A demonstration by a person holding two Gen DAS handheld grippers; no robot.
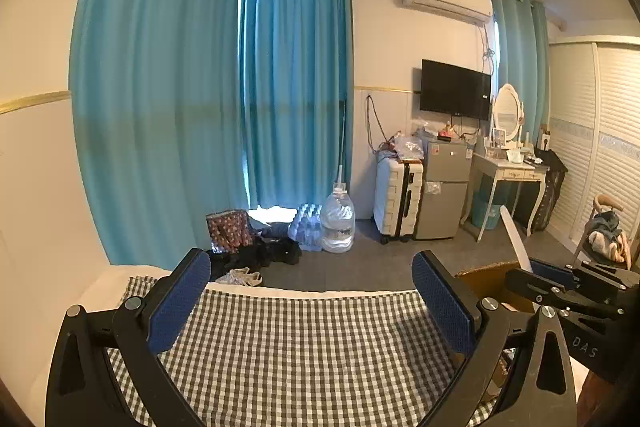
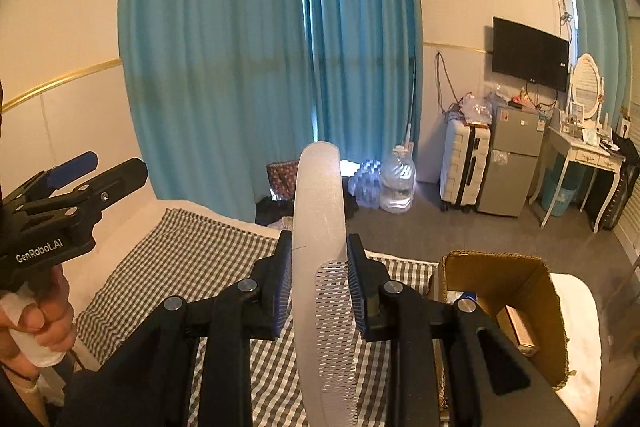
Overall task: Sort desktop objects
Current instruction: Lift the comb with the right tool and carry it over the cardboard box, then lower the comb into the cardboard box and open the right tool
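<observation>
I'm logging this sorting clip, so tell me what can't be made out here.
- Cardboard box contents: right wrist view, mostly hidden by its walls and the right gripper.
- Comb's lower end: same view, cut off by the frame edge.
- Dresser items: left wrist view, too small.

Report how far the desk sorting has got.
Done: the cardboard box already holds some items, and the checked cloth shows nothing loose. In hand: the right gripper is shut on a white comb. The left gripper is open. Left: boxing the comb.

The comb (image 2: 320, 227) runs past the bottom edge; cardboard box (image 2: 500, 283) contents unclear
</observation>
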